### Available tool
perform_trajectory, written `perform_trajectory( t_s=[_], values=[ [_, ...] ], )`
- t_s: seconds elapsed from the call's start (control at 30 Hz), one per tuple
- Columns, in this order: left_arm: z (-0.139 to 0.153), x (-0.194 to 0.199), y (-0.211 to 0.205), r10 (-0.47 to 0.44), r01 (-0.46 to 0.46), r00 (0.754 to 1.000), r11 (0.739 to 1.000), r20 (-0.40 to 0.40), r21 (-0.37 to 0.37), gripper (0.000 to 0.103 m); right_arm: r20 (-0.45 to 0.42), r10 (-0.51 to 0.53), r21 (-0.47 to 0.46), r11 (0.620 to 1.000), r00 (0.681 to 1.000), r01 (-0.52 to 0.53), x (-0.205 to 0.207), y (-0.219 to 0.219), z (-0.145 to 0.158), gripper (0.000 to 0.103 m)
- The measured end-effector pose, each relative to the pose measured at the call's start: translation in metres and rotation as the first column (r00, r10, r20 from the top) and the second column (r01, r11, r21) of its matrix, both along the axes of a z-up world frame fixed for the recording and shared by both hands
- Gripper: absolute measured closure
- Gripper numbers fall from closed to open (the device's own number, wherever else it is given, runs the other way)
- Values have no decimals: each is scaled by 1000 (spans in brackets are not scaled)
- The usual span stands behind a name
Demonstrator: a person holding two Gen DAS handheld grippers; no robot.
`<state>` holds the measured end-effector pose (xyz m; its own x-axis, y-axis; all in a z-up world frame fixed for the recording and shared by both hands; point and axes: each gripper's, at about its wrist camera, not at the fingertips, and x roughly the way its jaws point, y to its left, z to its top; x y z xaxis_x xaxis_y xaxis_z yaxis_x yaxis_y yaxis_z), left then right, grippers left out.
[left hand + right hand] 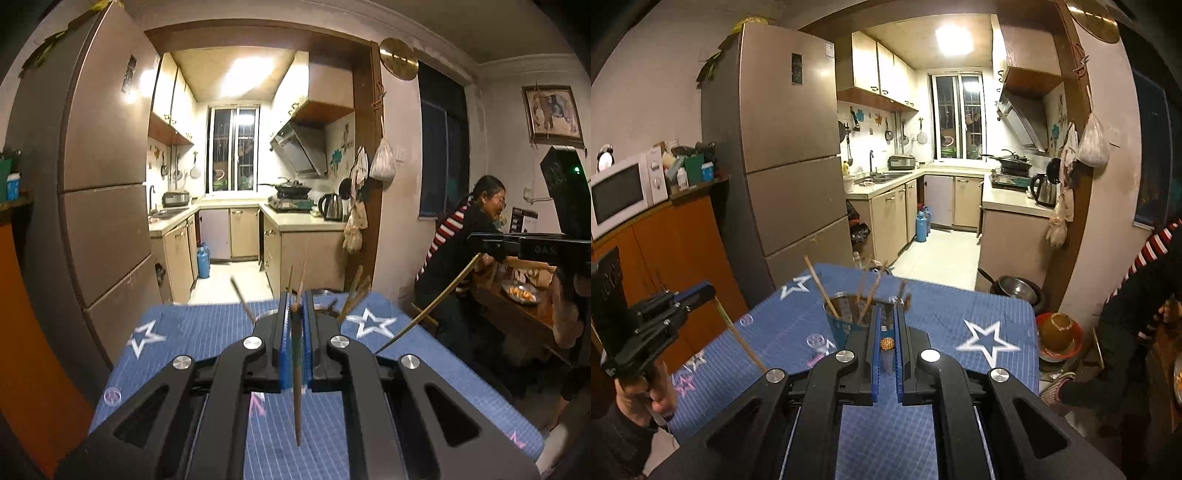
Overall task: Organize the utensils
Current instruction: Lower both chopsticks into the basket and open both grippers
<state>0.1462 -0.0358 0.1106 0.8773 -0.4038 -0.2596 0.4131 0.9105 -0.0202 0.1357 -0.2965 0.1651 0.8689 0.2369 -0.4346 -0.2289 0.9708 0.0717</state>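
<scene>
My left gripper (pixel 295 299) is shut on a dark wooden chopstick (pixel 296 369) that hangs down over the blue star tablecloth (pixel 184 332). It also shows at the left of the right wrist view (pixel 701 291), its chopstick (pixel 738 334) slanting down. My right gripper (pixel 886 310) is shut on a chopstick with a round patterned end (pixel 887 344), held just before a metal utensil holder (pixel 846 317) that has several chopsticks (pixel 822 290) standing in it. In the left wrist view my right gripper (pixel 474 240) holds its long chopstick (pixel 436 301) at the right.
The table (pixel 997 317) stands before a fridge (pixel 790 147) and a kitchen doorway. Small clear discs (pixel 817 339) lie on the cloth. A person in a striped top (pixel 461 240) sits at a table to the right. Bowls (pixel 1058 332) sit on the floor.
</scene>
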Motion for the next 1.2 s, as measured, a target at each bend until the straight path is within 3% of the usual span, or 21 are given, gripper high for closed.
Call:
perform_trajectory(
  t_s=[0.37,0.63,0.9,1.2],
  values=[
    [72,49,-18,30,-29,998,999,58,-13,98,-27,8,15,1000,1000,-8,58,9,66,95],
    [99,86,-37,58,-58,996,998,61,-6,98,-61,6,9,1000,998,-6,98,23,80,95],
    [85,126,-47,87,-87,996,996,16,4,98,-109,-2,-26,1000,994,0,133,38,63,95],
    [39,164,-48,113,-111,991,993,-73,35,98,-182,8,-37,999,983,-15,165,53,16,95]
  ],
)
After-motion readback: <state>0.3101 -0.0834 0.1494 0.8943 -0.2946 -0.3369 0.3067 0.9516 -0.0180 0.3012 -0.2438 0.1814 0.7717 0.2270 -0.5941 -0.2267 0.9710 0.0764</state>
